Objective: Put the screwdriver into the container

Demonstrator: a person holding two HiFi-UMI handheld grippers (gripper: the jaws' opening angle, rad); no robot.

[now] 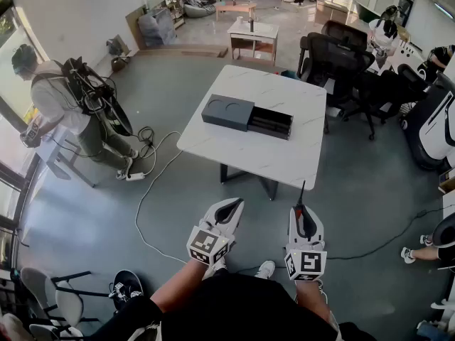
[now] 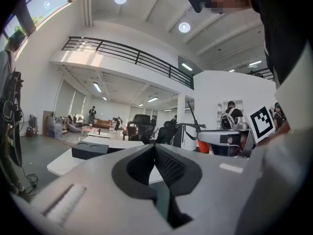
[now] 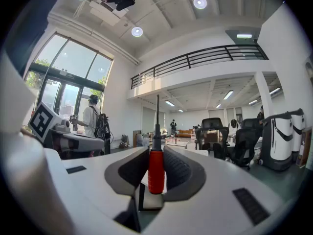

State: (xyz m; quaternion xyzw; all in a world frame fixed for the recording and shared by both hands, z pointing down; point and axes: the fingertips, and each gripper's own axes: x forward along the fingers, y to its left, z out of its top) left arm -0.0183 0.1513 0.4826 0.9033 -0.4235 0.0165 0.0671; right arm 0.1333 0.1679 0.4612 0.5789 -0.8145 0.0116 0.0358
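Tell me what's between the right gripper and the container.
Head view: only grey floor and bare tabletop lie between the right gripper, gripping the screwdriver, and the container.

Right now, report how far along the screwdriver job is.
Done: the screwdriver is gripped by its red handle in the right tool. In hand: the carry, with both tools short of the white table. Left: placing it in the dark container on that table, whose drawer looks pulled out. The left tool is shut and empty.

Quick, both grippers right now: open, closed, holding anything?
Left gripper: closed, nothing between its fingers.
Right gripper: closed on the screwdriver, gripping its red handle.
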